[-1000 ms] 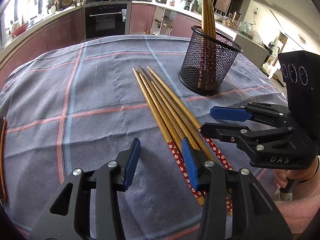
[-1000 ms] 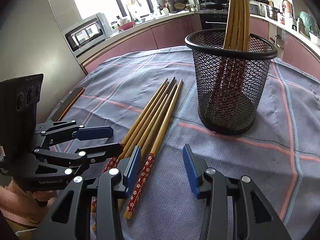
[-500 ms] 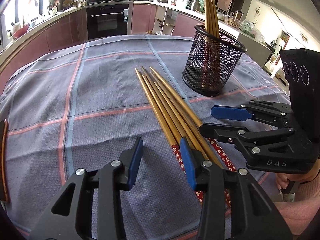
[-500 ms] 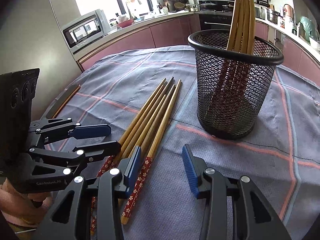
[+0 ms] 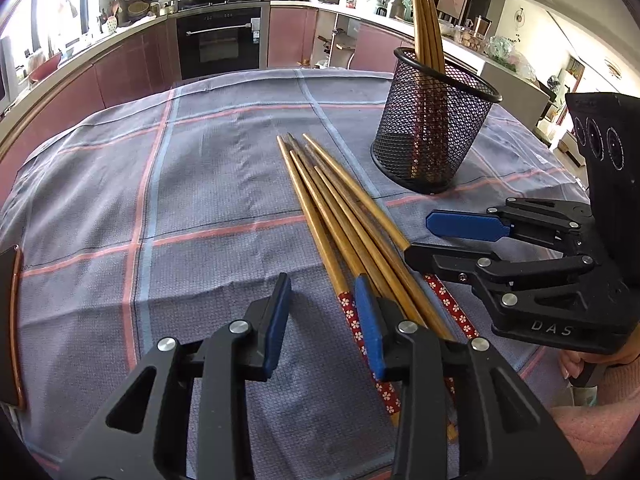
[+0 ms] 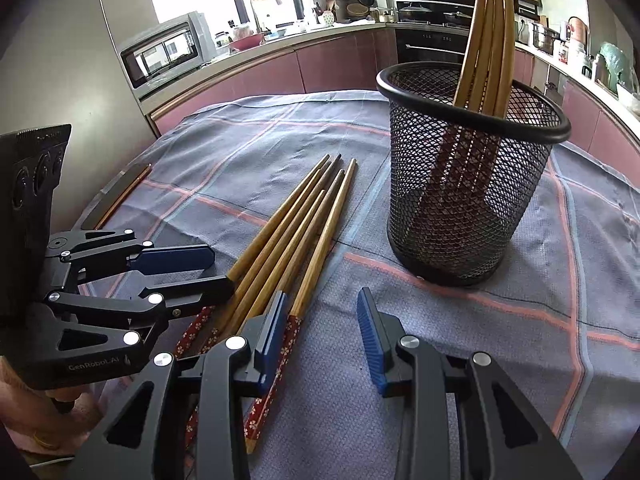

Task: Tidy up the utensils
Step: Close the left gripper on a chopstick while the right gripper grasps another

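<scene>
Several loose wooden chopsticks with red flowered handles lie in a bundle on the checked cloth, also seen in the right wrist view. Behind them stands a black mesh cup with several chopsticks upright inside. My left gripper hovers over the bundle's handle end from the left. Its jaws are closing; the pads press on nothing. My right gripper sits at the bundle's other side. Its jaws are closing too, gripping nothing.
A dark flat slab with a copper edge lies at the table's left rim. A pink sleeve and hand hold the right gripper. Kitchen counters and an oven run behind the table.
Both grippers' jaws have narrowed a little. Neither hand has shifted, and the chopsticks and cup lie as before.
</scene>
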The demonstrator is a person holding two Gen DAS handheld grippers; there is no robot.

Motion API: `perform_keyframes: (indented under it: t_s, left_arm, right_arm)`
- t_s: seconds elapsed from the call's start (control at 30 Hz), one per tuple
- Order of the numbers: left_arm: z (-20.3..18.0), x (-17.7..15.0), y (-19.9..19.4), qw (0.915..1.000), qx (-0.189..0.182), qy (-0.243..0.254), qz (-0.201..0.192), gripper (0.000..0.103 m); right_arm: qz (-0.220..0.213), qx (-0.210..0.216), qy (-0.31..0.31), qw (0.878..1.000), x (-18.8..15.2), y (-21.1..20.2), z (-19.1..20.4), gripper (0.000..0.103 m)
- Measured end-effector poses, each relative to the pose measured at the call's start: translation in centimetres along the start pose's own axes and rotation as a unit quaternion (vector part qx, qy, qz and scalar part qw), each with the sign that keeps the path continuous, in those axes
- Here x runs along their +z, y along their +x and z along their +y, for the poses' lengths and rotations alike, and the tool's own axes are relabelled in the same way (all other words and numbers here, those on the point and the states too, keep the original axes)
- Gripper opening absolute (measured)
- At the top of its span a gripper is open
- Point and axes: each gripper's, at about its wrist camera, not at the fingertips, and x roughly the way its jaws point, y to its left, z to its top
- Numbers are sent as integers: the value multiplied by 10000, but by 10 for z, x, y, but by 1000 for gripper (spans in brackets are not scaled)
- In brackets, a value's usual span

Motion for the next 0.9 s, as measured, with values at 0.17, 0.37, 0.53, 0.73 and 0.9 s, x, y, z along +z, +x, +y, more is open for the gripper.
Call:
perform_keyframes:
  t_s: [0.17,0.37,0.53,0.73,0.9]
  left_arm:
    - [-1,3,3,10000,54,-2,-12,30]
    - [-1,6,6,10000,52,-48,-22,22]
    - [-1,7,8,9999,-28,-158,-11,11]
    - [2,6,6,9994,-48,-332,-35,9]
    - [6,4,-3,9989,-120,-427,-130,9]
  right_arm:
    - [4,-115,-71,9999,6,6,3,33]
    - [-3,-137,40,9999,10,8,-1,20]
    - [-23,32,323,9995,9,7,-11,7]
    - [-119,170,550,9983,5,0,-18,6]
    - [-292,359,558,9974,2,-16,-19,6]
